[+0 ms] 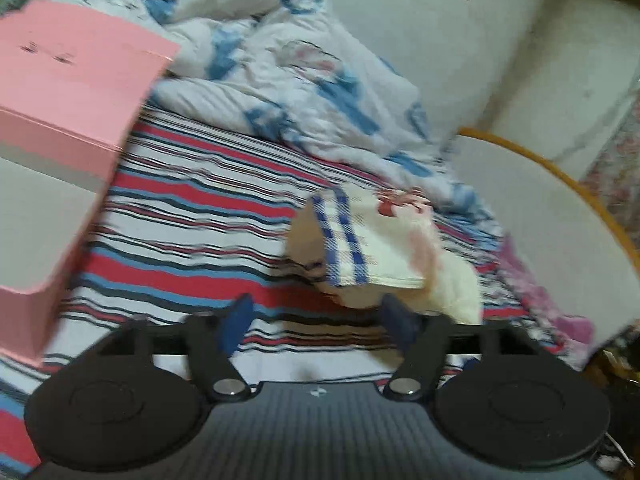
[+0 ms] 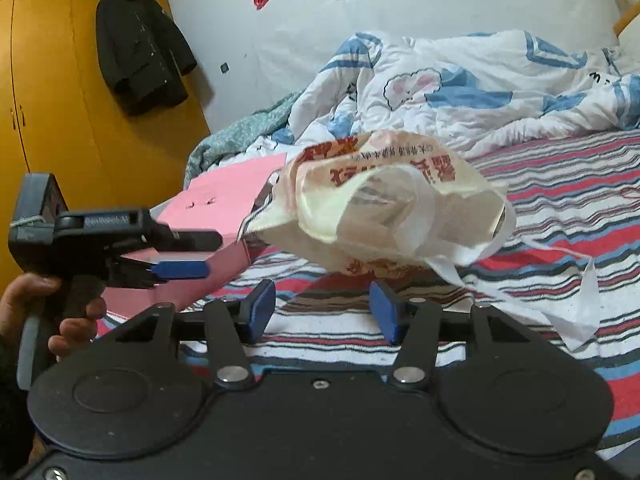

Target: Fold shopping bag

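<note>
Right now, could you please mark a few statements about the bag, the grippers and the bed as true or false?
1. The shopping bag lies crumpled and unfolded on the striped sheet. True.
2. The right gripper is clamped on the bag. False: its jaws stand open, holding nothing.
3. A pink box sits on the bed to the left of the bag in the right wrist view. True.
4. The left gripper is shut. False: its jaws are apart and empty.
5. A black coat lies on the quilt. False: it hangs on the yellow wardrobe.
</note>
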### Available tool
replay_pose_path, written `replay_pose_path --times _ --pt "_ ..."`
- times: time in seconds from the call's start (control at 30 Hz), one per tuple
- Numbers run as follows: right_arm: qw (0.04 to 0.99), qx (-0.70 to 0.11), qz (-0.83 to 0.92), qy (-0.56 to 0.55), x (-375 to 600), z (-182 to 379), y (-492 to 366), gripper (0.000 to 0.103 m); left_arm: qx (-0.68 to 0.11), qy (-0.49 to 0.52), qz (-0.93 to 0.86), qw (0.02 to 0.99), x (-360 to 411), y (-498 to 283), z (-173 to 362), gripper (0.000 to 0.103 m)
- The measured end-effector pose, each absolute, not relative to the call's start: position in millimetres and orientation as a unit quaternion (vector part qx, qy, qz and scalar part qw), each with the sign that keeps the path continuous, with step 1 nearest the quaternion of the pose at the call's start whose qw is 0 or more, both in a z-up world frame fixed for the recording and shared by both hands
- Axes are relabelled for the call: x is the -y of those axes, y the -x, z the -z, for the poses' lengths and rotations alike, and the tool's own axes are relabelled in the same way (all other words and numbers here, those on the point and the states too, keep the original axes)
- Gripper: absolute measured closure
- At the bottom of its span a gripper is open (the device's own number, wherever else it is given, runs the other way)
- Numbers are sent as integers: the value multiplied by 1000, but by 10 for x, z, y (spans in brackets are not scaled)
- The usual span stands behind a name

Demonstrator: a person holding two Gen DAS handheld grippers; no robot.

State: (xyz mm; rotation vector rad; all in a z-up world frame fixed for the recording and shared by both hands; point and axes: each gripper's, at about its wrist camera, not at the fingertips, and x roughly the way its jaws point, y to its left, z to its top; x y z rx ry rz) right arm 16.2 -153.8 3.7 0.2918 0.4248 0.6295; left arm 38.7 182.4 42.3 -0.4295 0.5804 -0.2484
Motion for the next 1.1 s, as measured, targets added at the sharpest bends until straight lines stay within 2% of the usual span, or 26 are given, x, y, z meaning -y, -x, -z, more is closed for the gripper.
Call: replay_pose_path --times 0.07,0.17,0.27,0.37,0.53,0.6,0.63,0.67,0.73,1.07,1.1 --pt "922 -208 -301 -126 1491 -17 -145 49 -264 164 100 945 -1740 -351 -496 31" --pt "931 -201 -295 -83 1404 -21 -87 49 -211 -50 44 975 -1338 -237 -620 32" --pt "936 -190 -289 -64 1391 -73 -72 49 -182 -272 49 944 -903 -156 -492 31" --pt "938 -183 -286 -70 1437 -155 -125 49 -158 -361 79 916 -689 -88 -350 32" --pt "931 -195 -288 -111 1505 -232 -284 49 -155 -402 110 896 -557 -199 -246 31" --pt "932 -193 -284 -116 1498 -253 -317 49 -156 -413 115 890 -545 -274 -222 35" --pt "933 -192 -280 -119 1492 -259 -324 49 -162 -416 117 887 -546 -312 -214 51" --pt "933 -192 -277 -122 1487 -263 -333 49 -167 -418 119 885 -546 -351 -205 76" --pt "933 -193 -274 -129 1475 -263 -359 49 -179 -424 124 879 -546 -427 -188 87" --pt "926 -205 -268 -167 1444 -222 -512 50 -145 -467 124 864 -507 -392 -98 97" --pt "925 -206 -267 -176 1457 -219 -530 54 -143 -469 127 862 -502 -385 -95 97"
